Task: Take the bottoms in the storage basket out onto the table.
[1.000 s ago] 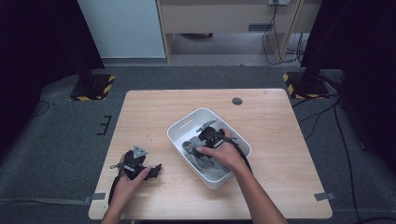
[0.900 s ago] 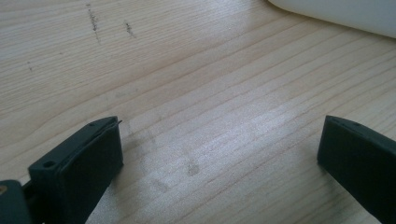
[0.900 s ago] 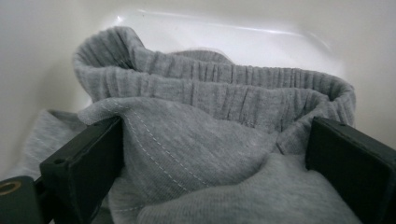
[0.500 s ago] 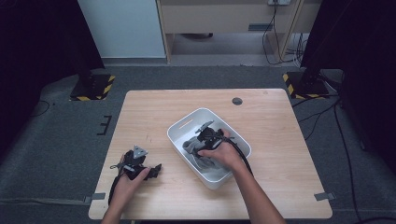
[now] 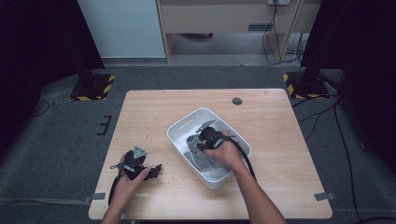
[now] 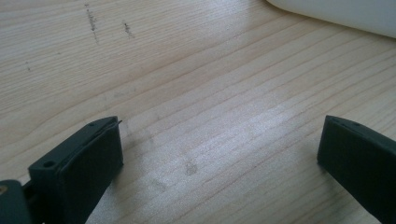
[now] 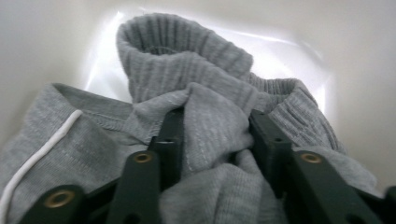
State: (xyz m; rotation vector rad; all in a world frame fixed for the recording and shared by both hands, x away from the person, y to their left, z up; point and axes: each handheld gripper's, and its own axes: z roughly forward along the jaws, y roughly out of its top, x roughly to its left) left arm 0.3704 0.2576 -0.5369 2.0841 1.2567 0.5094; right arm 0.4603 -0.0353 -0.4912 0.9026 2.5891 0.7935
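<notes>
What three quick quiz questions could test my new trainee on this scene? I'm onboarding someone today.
1. True or false: the right gripper has its jaws closed on the grey garment.
2. Where does the garment lie: A) on the bare table, B) in the white tub, C) on the floor?
3. What is between the left gripper jaws?

Key
1. True; they have just been closing on a fold.
2. B.
3. Nothing; they stand open over bare wood.
</notes>
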